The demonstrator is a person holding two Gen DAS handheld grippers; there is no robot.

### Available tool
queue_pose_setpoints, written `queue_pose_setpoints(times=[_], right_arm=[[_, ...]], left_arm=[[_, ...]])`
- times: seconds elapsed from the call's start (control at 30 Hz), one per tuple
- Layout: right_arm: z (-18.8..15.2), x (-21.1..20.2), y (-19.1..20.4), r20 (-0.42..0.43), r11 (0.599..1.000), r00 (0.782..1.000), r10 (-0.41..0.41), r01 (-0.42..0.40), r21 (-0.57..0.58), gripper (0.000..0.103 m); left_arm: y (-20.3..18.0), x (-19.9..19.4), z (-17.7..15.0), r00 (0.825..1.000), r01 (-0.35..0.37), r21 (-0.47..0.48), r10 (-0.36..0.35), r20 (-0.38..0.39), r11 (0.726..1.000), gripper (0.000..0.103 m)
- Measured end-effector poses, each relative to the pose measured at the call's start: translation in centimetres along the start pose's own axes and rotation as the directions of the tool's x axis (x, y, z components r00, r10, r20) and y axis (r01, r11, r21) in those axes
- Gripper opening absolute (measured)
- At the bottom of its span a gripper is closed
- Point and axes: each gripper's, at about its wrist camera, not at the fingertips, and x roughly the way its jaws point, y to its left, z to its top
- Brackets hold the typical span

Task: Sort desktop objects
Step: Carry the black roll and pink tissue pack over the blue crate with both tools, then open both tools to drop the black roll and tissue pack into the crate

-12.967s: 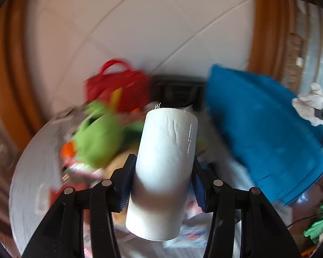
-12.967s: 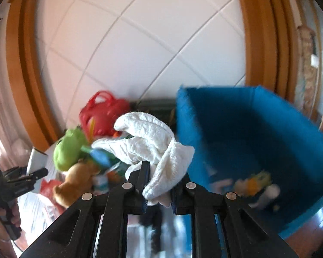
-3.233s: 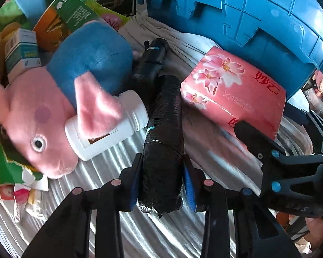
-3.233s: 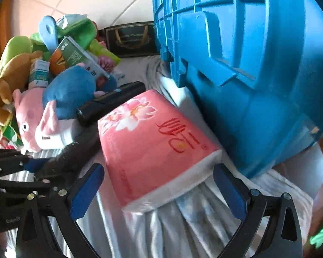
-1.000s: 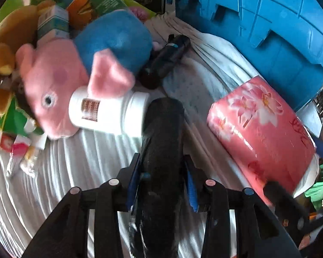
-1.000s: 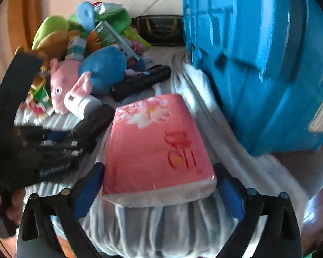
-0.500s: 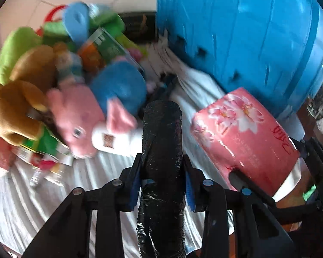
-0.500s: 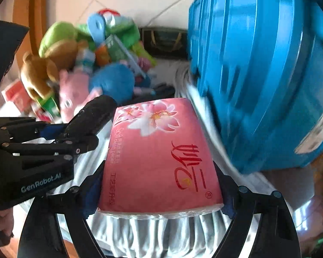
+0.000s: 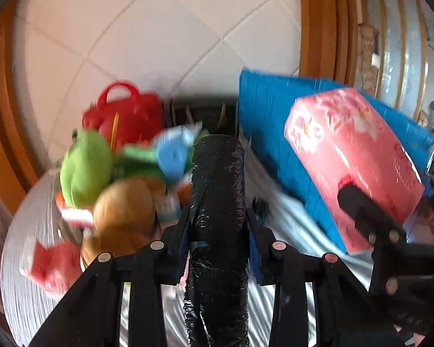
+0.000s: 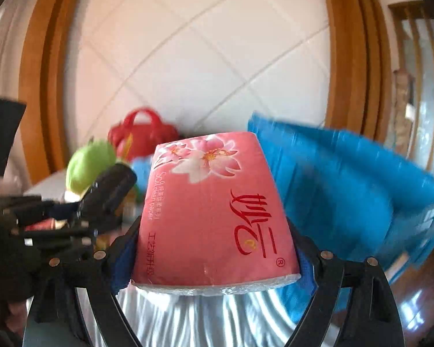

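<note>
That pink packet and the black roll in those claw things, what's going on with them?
A person is tidying a cluttered table with a hand-held gripper in each hand. The left gripper is clamped on a black plastic-wrapped roll; the right gripper is clamped on a pink tissue pack. Both are held up in the air above the table, beside the blue bin. A pile of plush toys remains on the table.

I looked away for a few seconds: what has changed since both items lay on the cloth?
Both are lifted now: the left gripper holds the black roll, and the right gripper, jaws just closed, holds the pink tissue pack. The blue bin and toys stayed put.
</note>
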Motion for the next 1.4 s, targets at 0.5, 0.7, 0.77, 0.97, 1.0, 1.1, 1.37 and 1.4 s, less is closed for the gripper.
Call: queue_pose_setpoints(times=[0.5,0.7,0.77,0.97,1.0,1.1,1.37,1.4], right_arm=[[14.0,-0.1,-16.7,-0.028,0.981,0.981,-0.19,0.191,0.041,0.088],[16.8,9.9,-29.5,-0.263,0.978,0.943,-0.205,0.21,-0.012,0.088],[16.5,13.7,-33.0,-0.359,0.981,0.916,-0.179,0.195,0.008,0.088],[11.2,25.9,-39.2,-0.651,0.989,0.752,-0.101,0.145,0.014,0.088],[9.8,27.4,-39.5,-0.69,0.991,0.718,-0.089,0.133,0.01,0.088],[5.2,31.0,-40.2,-0.795,0.995,0.605,-0.045,0.096,0.016,0.088],[-0.2,33.6,-40.7,-0.891,0.999,0.454,-0.021,0.042,-0.002,0.088],[-0.4,33.4,-40.7,-0.888,0.999,0.458,-0.034,0.042,-0.017,0.088]], left_arm=[[-14.3,2.5,18.0,0.978,0.162,0.089,-0.171,0.116,0.983,0.033],[-24.1,13.5,25.3,0.97,0.215,0.073,-0.204,-0.131,0.974,0.033],[-26.4,18.6,26.3,0.955,0.185,0.043,-0.17,-0.245,0.982,0.033],[-30.5,32.2,23.8,0.821,0.091,0.044,-0.05,-0.568,0.995,0.033],[-30.9,33.8,22.8,0.796,0.087,0.054,-0.037,-0.604,0.995,0.033],[-31.7,36.6,20.2,0.732,0.086,0.083,-0.006,-0.682,0.993,0.033],[-31.6,39.3,16.4,0.625,0.049,0.08,0.032,-0.78,0.996,0.034],[-31.6,39.3,16.4,0.622,0.046,0.077,0.032,-0.782,0.996,0.034]])
